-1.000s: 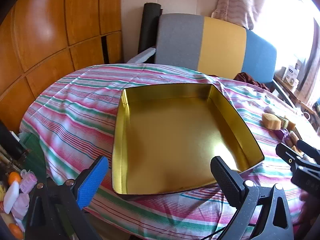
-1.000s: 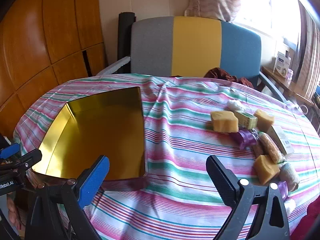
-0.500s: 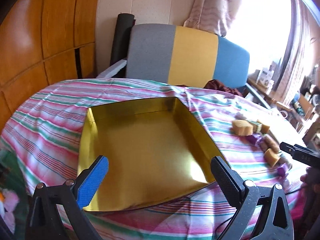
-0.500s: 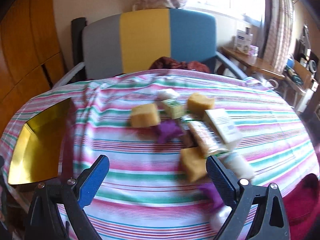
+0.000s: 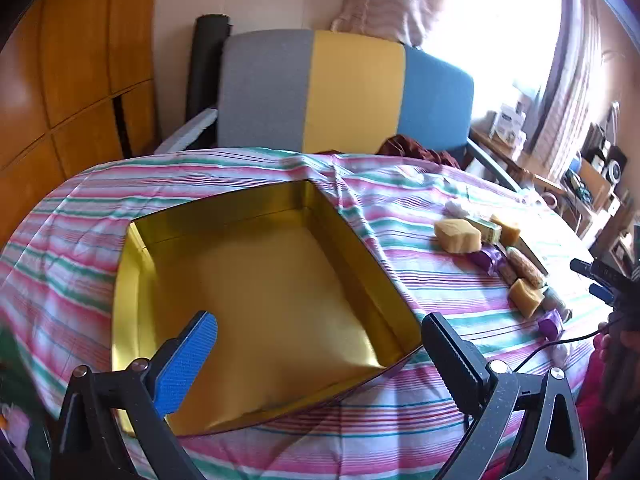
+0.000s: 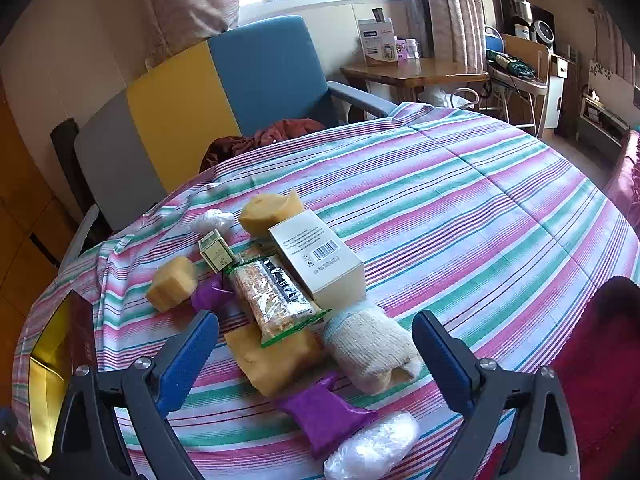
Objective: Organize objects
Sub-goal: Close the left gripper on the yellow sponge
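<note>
An empty gold tin [image 5: 256, 292] lies on the striped tablecloth [image 5: 72, 216]; my open left gripper [image 5: 320, 344] hovers over its near edge. A cluster of small items lies to its right. In the right wrist view my open right gripper [image 6: 316, 344] hangs above that cluster: a wrapped snack bar [image 6: 272, 296], a white box [image 6: 320, 260], yellow sponges [image 6: 172, 284], a rolled cloth [image 6: 372, 348], purple wrapped pieces [image 6: 324, 416] and a clear wrapped lump [image 6: 372, 448]. The tin's corner [image 6: 48, 368] shows at far left. The right gripper [image 5: 600, 280] appears at the left view's right edge.
A grey, yellow and blue chair [image 6: 192, 96] stands behind the table with a dark red cloth [image 6: 272, 136] on its seat. Wooden panels [image 5: 72, 60] line the left wall. A side table [image 6: 412, 76] with boxes stands by the window.
The right gripper has swung right, from over the tin's edge to above the cluster of items. The left view has shifted slightly right and now shows more of the items.
</note>
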`<state>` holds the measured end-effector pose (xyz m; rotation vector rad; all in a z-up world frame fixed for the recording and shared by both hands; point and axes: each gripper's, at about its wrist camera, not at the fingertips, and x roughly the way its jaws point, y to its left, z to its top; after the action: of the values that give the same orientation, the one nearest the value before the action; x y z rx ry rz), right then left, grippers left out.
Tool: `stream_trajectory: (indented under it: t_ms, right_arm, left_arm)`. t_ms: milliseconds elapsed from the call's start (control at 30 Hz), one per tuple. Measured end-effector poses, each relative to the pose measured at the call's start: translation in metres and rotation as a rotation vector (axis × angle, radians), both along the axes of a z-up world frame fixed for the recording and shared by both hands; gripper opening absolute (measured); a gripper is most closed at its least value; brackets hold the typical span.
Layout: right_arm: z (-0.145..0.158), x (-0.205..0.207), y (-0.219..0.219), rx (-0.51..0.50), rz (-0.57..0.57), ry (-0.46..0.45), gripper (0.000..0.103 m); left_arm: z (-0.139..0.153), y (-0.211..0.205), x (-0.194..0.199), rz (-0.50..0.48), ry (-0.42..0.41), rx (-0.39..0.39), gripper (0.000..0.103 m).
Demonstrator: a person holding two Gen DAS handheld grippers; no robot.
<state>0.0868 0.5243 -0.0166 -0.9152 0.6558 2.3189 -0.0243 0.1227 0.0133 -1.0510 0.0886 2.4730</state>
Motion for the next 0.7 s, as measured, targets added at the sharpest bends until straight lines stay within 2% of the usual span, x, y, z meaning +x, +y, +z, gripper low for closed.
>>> stream_trajectory:
  t_ms: [100,200,267,433,700]
  right_arm:
    - [-0.001,0.004,0.005,-0.044,-0.017,0.030,0.099]
    - [-0.002,0.009,0.011,-0.078,-0.045,0.054,0.099]
    - [-0.003,0.012,0.014,-0.095,-0.059,0.068,0.099]
    - [-0.004,0.011,0.015,-0.116,-0.051,0.080,0.099]
    - [-0.004,0.009,0.016,-0.143,-0.023,0.106,0.099]
  left_arm:
    - [-0.001,0.017,-0.007,-0.037,-0.038,0.015,0.103]
    - [-0.002,0.042,-0.012,-0.065,-0.036,-0.024,0.103]
    - [-0.003,0.055,-0.016,-0.080,-0.053,-0.020,0.103]
    - [-0.010,0.085,-0.034,-0.107,-0.149,-0.006,0.103]
    - [-0.011,0.150,-0.051,-0.183,-0.133,-0.057,0.103]
